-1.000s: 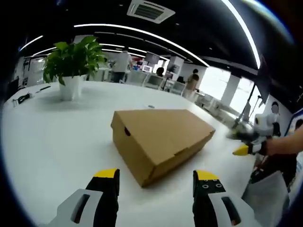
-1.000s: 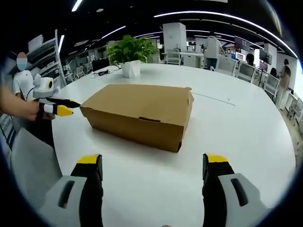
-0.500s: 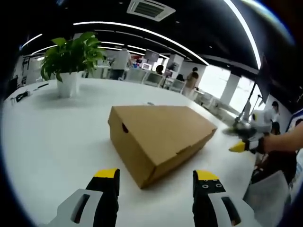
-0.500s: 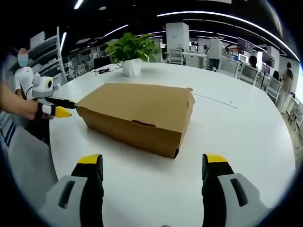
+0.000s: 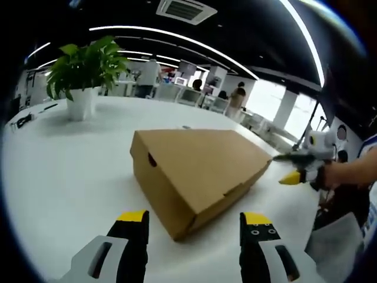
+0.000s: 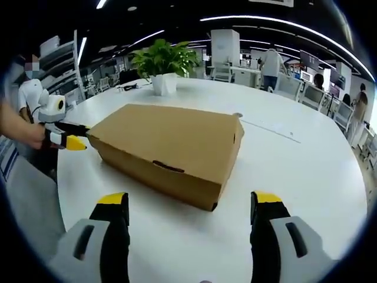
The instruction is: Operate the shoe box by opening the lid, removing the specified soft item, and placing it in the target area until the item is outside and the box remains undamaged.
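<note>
Both tongs (image 5: 193,236) (image 6: 191,218) wide open, empty, closed shoe box (image 5: 194,171) just ahead

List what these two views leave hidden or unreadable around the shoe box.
- Contents of the shoe box: the closed lid covers them in both views, so the soft item cannot be seen.
- Box's far sides: hidden behind the box itself in the right gripper view.
- Left gripper as seen in the right gripper view: its jaws are too small to judge against the box end.
- Small dark item on the table, left gripper view: too small to identify.
</note>
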`<state>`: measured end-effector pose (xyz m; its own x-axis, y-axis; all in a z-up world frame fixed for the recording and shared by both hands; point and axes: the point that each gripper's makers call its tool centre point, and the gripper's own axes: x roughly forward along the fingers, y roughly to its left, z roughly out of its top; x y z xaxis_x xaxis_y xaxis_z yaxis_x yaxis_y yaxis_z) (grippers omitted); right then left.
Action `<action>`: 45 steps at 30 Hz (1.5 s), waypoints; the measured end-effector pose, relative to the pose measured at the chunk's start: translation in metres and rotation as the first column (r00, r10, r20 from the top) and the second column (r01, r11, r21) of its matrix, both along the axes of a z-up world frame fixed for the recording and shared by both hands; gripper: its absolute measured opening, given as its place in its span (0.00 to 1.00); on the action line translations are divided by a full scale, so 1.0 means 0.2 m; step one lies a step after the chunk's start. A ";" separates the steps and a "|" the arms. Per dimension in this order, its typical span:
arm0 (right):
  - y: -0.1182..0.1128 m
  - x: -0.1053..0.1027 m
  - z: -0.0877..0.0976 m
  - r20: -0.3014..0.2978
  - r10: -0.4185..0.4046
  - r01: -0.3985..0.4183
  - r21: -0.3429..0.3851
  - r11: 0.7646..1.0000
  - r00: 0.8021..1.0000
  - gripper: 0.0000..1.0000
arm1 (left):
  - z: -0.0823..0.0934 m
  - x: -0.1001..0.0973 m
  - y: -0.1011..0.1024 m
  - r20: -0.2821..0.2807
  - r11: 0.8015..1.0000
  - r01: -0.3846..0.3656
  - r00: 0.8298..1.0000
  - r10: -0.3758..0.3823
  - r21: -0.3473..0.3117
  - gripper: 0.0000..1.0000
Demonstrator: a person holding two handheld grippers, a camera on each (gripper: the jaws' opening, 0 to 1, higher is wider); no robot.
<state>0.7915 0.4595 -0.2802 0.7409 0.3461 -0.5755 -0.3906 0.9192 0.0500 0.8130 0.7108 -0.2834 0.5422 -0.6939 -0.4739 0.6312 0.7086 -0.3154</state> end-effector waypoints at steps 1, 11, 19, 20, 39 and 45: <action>0.00 0.01 -0.01 -0.002 0.002 -0.002 -0.001 1.000 1.000 0.80 | -0.01 0.00 0.00 -0.001 1.000 0.000 1.000 0.000 0.000 0.63; 0.01 0.06 -0.05 -0.012 0.031 -0.032 -0.008 0.999 0.999 0.77 | -0.02 0.02 -0.02 -0.004 1.000 0.005 1.000 -0.005 0.003 0.62; 0.04 0.10 -0.08 -0.021 0.066 -0.066 -0.015 0.998 0.998 0.74 | -0.02 0.05 -0.05 0.001 1.000 0.016 1.000 -0.016 0.003 0.61; 0.04 0.10 -0.08 -0.022 0.069 -0.069 -0.015 0.997 0.997 0.74 | -0.02 0.05 -0.05 0.001 1.000 0.017 1.000 -0.017 0.003 0.61; 0.08 0.16 -0.12 -0.022 0.082 -0.083 -0.017 0.996 0.996 0.64 | -0.05 0.08 -0.09 0.015 0.998 0.050 0.999 -0.050 0.034 0.55; 0.09 0.17 -0.12 -0.019 0.083 -0.084 -0.033 0.996 0.996 0.63 | -0.05 0.08 -0.09 0.019 0.998 0.052 0.998 -0.053 0.038 0.55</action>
